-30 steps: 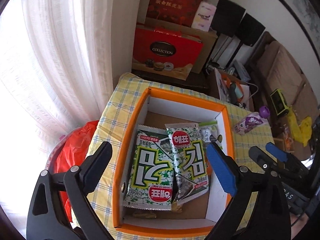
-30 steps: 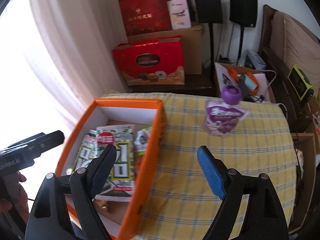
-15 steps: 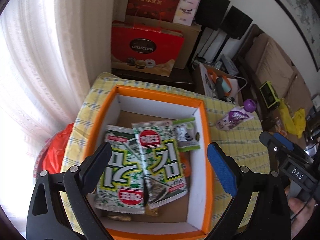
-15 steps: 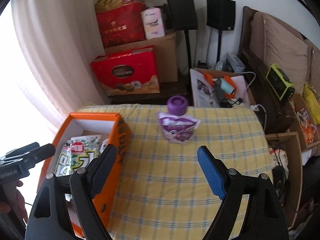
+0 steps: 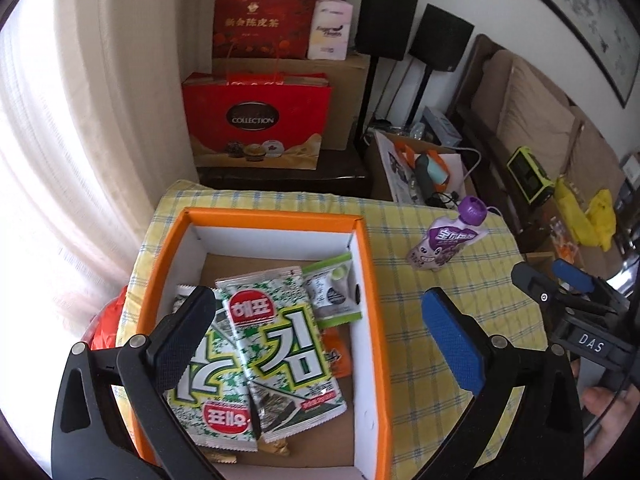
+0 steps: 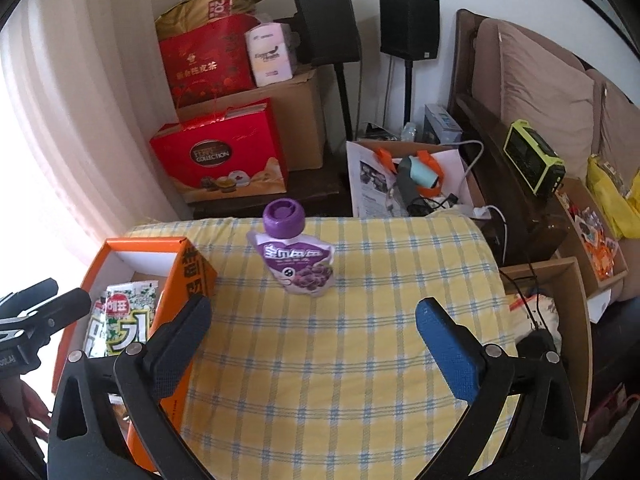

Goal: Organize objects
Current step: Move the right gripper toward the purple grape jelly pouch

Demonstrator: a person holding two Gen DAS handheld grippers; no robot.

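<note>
Swinging rightward since a second ago, the right gripper (image 6: 312,328) is now lining up on the purple pouch (image 6: 298,264), which was off to its upper right and is now sitting dead ahead, just beyond the gap between its wide-open fingers and not touching them. One pouch only: it is standing upright on the yellow checked tablecloth (image 6: 340,360), long axis vertical, its purple cap (image 6: 283,217) pointing up and away from the gripper, printed face turned toward the camera. The left gripper (image 5: 316,328) is hovering spread wide over the orange box (image 5: 370,280), holding nothing, with the pouch (image 5: 446,242) ahead and to its right, outside the box wall. Inside the box, two large seaweed packs (image 5: 280,344) are lying overlapped under the left gripper, long axes running roughly away from it, and one small green-edged packet (image 5: 334,292) is lying by the right wall. From the left gripper's view, the right gripper (image 5: 560,280) is showing at the far right edge.
</note>
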